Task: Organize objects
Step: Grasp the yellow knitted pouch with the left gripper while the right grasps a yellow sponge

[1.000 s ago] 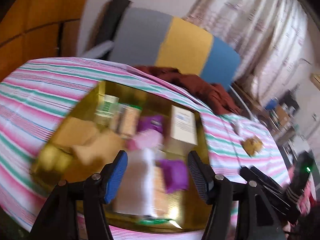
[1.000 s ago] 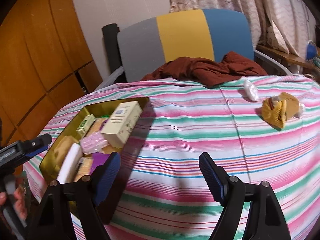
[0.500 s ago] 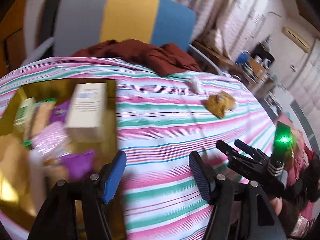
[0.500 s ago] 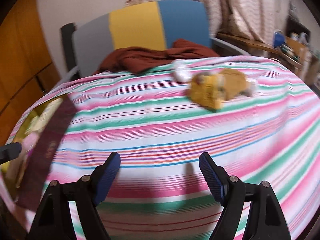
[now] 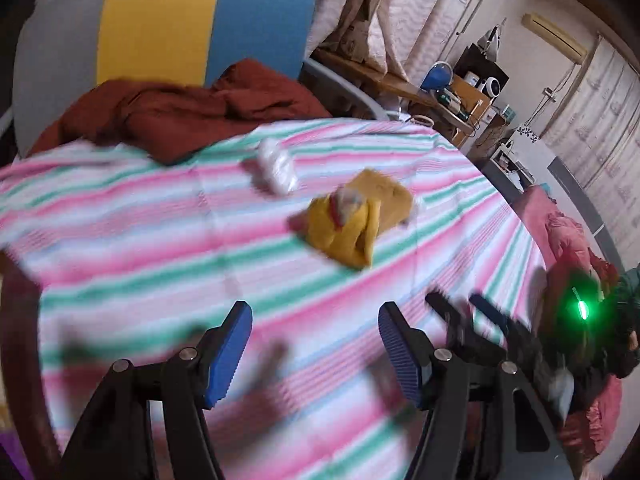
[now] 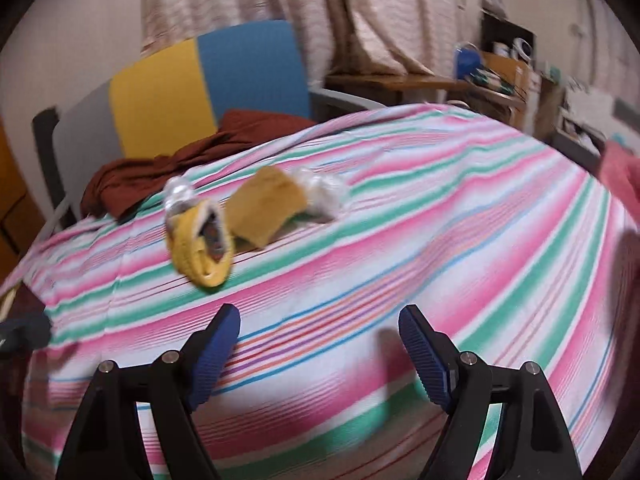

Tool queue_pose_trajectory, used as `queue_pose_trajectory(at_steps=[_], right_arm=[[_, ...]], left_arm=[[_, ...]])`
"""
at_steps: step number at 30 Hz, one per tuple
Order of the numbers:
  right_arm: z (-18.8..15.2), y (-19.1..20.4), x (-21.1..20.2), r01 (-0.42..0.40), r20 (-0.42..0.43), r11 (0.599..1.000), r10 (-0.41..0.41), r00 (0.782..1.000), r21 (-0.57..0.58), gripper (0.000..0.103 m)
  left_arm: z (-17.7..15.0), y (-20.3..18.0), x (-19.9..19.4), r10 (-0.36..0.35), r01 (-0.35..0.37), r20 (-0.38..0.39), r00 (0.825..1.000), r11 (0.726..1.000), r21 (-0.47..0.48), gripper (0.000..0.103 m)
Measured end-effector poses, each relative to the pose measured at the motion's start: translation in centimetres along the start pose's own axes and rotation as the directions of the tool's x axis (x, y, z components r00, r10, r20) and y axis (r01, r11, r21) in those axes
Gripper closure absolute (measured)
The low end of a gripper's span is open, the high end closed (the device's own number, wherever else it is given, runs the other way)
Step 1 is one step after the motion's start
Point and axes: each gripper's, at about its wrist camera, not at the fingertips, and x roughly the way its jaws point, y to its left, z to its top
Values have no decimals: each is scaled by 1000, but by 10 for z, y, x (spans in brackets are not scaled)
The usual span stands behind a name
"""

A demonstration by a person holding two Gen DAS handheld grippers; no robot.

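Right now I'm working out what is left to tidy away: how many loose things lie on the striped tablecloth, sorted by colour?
Yellow: 1, the crumpled yellow cloth bundle
Clear white: 1, the small clear white plastic packet
Dark red: 1, the rumpled dark red garment, partly draped off the far edge
Total: 3

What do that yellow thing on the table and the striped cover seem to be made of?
Yellow thing: apparently soft matte cloth, since it folds and slumps, though blur hides its weave.
Striped cover: seemingly thin woven fabric, matte, draping over the table edge with creases.
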Motion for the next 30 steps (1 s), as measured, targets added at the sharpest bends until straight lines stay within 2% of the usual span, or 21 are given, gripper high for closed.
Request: queue_pose_trajectory(at_steps=[4,7,9,12,15,17,23,25,27,30], right_arm=[[-5,-4,-2,6,21,1000,-6,1000,25,21],[-6,-6,-2,7,28,999,-8,1000,36,21],[-7,-7,0,6,26,999,-8,1000,44,21],[-8,-10,3,11,15,998,-12,1000,56,21],[-9,-11,4,12,17,998,-13,1000,63,21],[-9,-11,4,5,17,998,-7,1000,63,21],[-9,-9,1,5,10,999,-5,1000,51,21],[-3,-4,1,-23,10,999,23,1000,27,21],[9,4,1,-49,30,999,49,998,-20,21],[34,17,5,-28,91,995,37,995,-91,21]], left_arm=[[29,-24,34,-18,17,34,999,999,30,36],[43,-36,63,9,-10,9,1000,998,58,36],[48,-41,82,80,-80,3,997,991,109,36],[46,-37,102,137,-134,-12,990,979,153,36],[35,-32,105,95,-93,-6,995,977,194,51],[26,-30,103,97,-98,13,995,971,220,54],[16,-1,87,92,-97,50,994,990,102,63],[14,6,83,90,-94,57,994,992,78,64],[10,12,78,105,-109,69,992,992,62,64],[7,17,75,115,-119,74,991,992,51,65]])
